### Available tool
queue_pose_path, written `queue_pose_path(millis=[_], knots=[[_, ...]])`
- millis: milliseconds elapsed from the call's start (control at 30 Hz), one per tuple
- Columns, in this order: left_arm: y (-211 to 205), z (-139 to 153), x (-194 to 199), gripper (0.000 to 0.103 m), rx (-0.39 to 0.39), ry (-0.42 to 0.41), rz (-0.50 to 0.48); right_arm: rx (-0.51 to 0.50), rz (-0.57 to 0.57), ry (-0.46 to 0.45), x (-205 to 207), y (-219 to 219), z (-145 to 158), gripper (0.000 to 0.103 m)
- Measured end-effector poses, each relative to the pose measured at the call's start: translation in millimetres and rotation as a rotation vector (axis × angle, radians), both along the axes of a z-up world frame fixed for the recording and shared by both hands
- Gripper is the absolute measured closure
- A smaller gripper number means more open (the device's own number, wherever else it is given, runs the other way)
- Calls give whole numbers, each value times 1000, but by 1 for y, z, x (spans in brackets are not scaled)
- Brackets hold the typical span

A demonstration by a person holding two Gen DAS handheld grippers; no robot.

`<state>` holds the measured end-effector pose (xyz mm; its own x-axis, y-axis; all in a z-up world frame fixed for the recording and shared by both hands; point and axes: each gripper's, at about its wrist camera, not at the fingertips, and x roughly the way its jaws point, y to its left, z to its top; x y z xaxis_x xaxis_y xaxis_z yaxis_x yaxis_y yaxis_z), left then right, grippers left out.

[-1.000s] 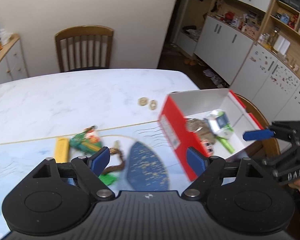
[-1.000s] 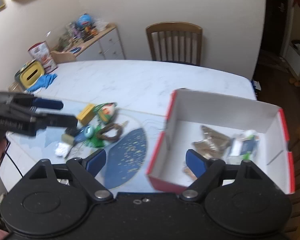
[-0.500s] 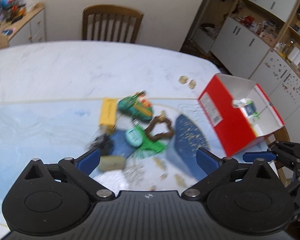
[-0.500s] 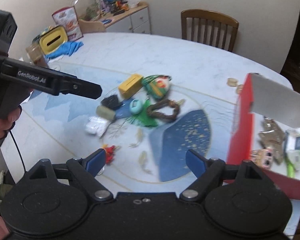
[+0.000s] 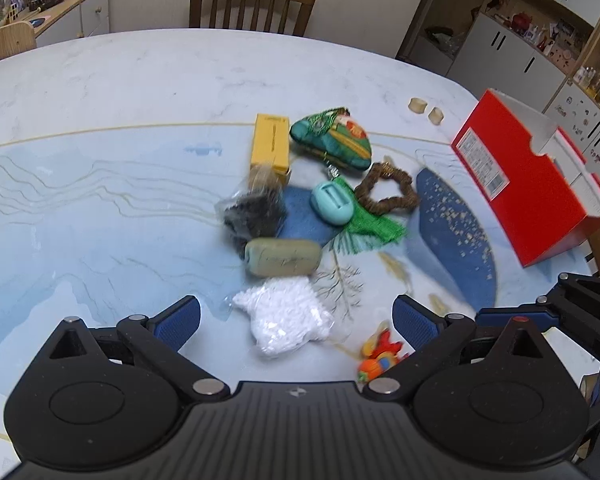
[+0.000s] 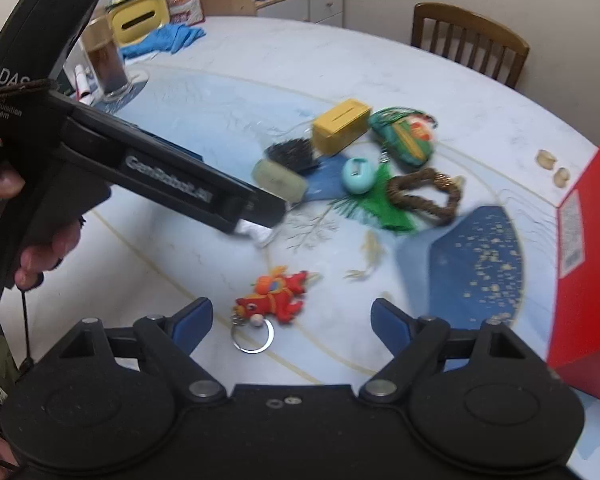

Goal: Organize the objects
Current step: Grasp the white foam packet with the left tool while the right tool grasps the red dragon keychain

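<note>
1. left gripper [image 5: 296, 314]: jaws had just been opening, now wide, nothing between the pads; white bag [image 5: 286, 322] lay on the mat just ahead, untouched.
2. right gripper [image 6: 292, 316]: jaws wide, empty; red keychain [image 6: 274, 300] just ahead.
3. a second earlier both views sat over the red box [image 5: 528, 184]; now both looked down on the pile.
4. judged: drop finished, next pick starting, one item per hand.
</note>
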<state>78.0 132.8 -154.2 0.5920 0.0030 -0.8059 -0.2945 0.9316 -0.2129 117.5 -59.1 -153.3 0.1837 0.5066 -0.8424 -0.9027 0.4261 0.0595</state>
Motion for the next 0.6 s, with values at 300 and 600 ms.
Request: queue_pose_path(millis=[300, 600], knots=[[-4, -24, -1, 0, 35, -10, 13, -7, -10, -16, -9, 15, -21, 19], [-10, -29, 1, 0, 85, -23, 22, -29, -18, -20, -11, 24, -34, 26]])
